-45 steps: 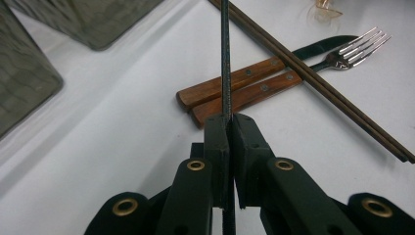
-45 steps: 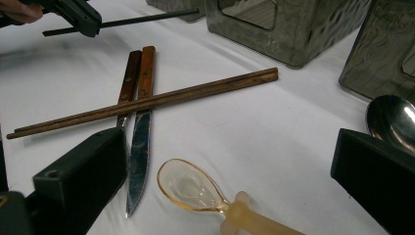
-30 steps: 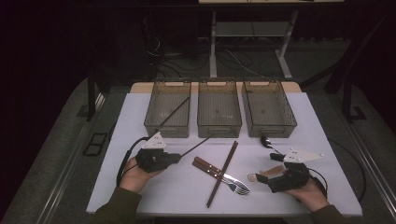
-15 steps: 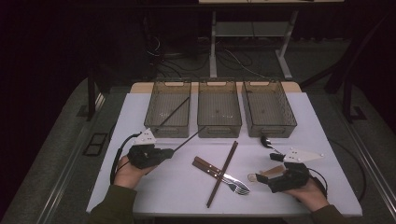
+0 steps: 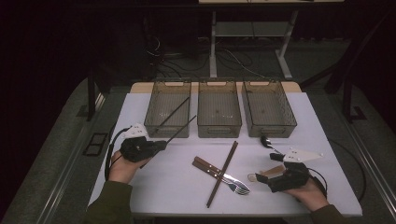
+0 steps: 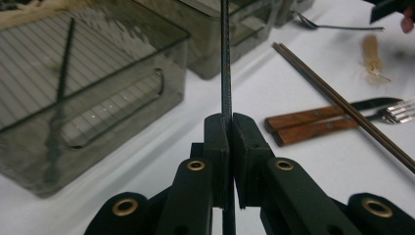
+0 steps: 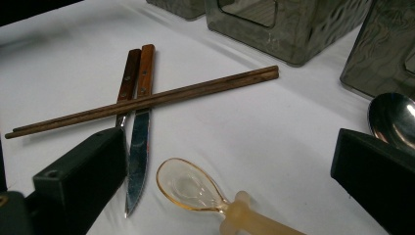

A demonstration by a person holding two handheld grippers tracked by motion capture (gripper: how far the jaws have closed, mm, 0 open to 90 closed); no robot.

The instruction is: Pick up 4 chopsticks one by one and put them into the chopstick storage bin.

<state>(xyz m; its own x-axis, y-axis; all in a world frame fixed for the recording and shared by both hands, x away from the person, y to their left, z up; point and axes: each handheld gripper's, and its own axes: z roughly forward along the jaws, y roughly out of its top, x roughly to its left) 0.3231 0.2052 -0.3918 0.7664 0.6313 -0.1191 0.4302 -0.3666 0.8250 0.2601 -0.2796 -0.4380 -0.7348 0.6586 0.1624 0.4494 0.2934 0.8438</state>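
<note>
Pinching a thin black stick (image 6: pixel 225 73) between closed jaws, the left gripper (image 5: pixel 159 144) sits at the table's left front, held by the left hand (image 5: pixel 122 167). In the high view the stick (image 5: pixel 180 127) runs from the jaws up and to the right, its far end at the front wall of the left bin (image 5: pixel 168 127). A second black stick (image 5: pixel 174 112) lies slanted inside that bin.

The right gripper (image 5: pixel 261 176) rests at the right front in the right hand (image 5: pixel 310 193), its jaws wide apart and holding nothing. Between them, in the right gripper view, lies a clear amber spoon (image 7: pixel 193 188) with a pale handle, on the white table (image 7: pixel 58 58).

Beyond it, at the table's middle, a knife (image 7: pixel 138 147) and a fork (image 6: pixel 399 108) with brown wooden handles lie side by side, and a pair of brown chopsticks (image 5: pixel 223 172) lies across them. A metal spoon (image 5: pixel 266 140) sits just in front of the right bin (image 5: pixel 271 126), beside the right gripper. The middle bin (image 5: pixel 219 128) stands between the other two, all three in a row along the table's far side.

No writing or labels can be read on anything.
</note>
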